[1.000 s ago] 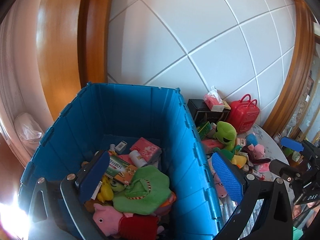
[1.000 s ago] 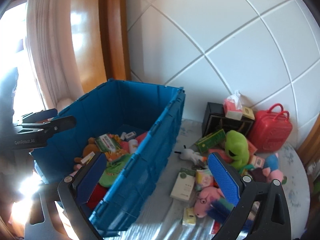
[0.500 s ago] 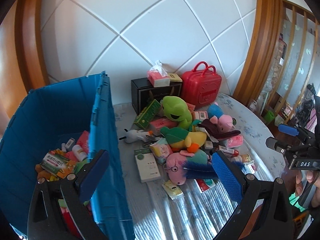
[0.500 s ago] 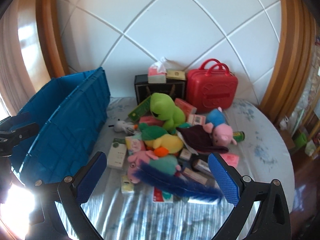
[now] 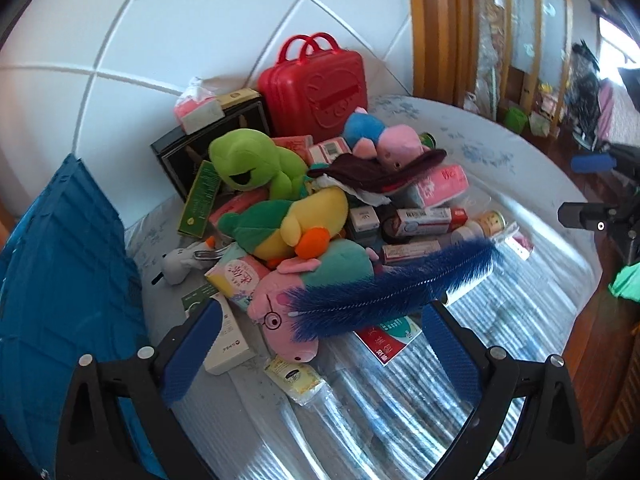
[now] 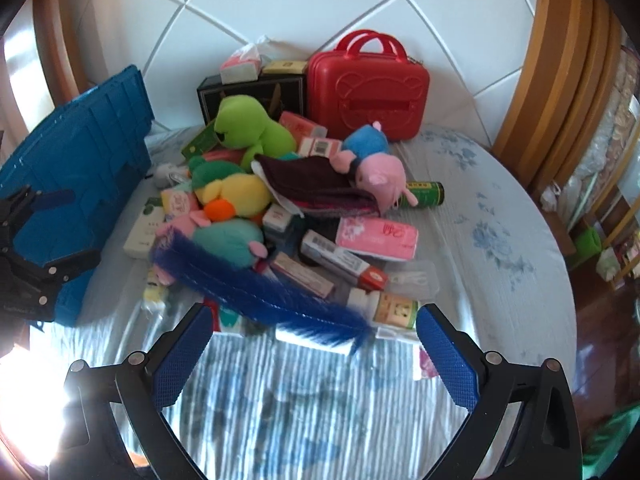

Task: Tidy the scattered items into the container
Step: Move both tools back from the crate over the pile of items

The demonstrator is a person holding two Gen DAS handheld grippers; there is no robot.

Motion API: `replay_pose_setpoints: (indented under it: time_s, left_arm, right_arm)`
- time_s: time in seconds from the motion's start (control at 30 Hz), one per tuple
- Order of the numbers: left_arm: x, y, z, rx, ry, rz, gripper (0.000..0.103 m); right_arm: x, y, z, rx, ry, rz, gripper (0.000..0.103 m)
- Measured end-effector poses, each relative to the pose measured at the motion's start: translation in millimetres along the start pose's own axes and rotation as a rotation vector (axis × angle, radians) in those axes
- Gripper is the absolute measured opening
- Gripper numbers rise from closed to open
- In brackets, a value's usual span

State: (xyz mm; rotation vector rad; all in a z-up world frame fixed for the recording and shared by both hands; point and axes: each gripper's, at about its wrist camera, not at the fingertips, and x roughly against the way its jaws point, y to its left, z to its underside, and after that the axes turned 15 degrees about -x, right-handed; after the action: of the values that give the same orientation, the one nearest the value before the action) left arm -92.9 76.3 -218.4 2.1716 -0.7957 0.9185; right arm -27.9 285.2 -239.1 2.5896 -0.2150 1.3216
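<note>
Above the pile, both grippers' fingers [image 5: 188, 354] [image 6: 446, 354] gape empty.

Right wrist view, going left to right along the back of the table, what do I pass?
Blue plastic crate → black gift box → red plastic suitcase with handles.

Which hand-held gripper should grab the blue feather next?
Left, probably. The left hand-held gripper is open with the blue feather just past its fingertips. The right hand-held gripper is open too, facing only the feather's tip.
</note>
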Motion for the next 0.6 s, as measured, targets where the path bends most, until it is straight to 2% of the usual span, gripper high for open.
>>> replay_pose_setpoints:
  time_s: [0.1,0.27,0.47,0.6]
  left_arm:
    - [-41.1,-14.9,1.4,-0.046,0.03,0.044,0.099]
    - [-96.2,-19.3,7.5,-0.002,0.097,0.087,0.098]
    - [-122.5,-26.4,6.3,-0.02,0.112,0.097,0.098]
    - [-130.9,-40.6,-6.8,-0.12,0.084,0.132,0.097]
  right_arm:
    - [-33.1,-13.5,13.3,0.032,0.064,-0.012,0.103]
    - [-75.7,-26.3,27.2,0.054,0.131,-0.026,0.103]
    - [-107.0,-46.8,34.2,0.018,0.175,-0.001,0.103]
    - [-112.5,-58.1,34.3,-0.004,0.187,0.012,0.103]
